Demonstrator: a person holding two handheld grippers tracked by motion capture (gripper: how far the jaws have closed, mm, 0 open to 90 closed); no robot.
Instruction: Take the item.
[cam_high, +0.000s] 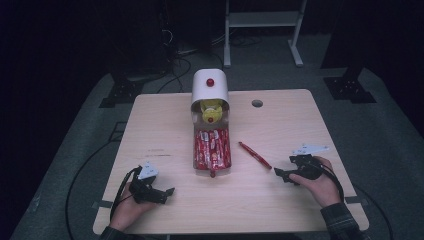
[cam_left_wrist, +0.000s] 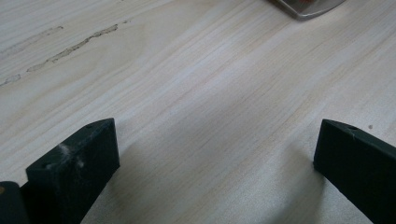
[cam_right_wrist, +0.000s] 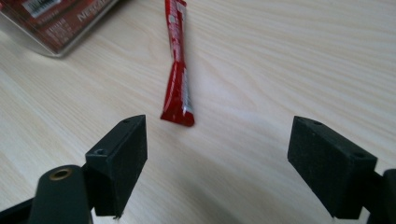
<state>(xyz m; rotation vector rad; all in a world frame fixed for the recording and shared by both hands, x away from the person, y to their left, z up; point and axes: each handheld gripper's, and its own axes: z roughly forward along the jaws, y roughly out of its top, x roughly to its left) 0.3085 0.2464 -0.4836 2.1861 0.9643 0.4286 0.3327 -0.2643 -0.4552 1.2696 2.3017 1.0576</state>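
Red in its wrapper, the lone sachet stick (cam_right_wrist: 177, 70) lies on the wooden table (cam_high: 280, 200) right of the clear tray (cam_high: 212, 150), just ahead of the released right gripper (cam_right_wrist: 217, 154), whose jaws should be centred across its near end before closing, while the left gripper (cam_left_wrist: 215, 163) rests released.

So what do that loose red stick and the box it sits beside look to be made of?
The red stick packet looks like glossy plastic or foil film: it shines, is twisted in the middle and crimped flat at the end. The box looks like clear hard plastic, since the red packets show through its wall; its white domed lid looks like smooth opaque plastic, though that is less certain.
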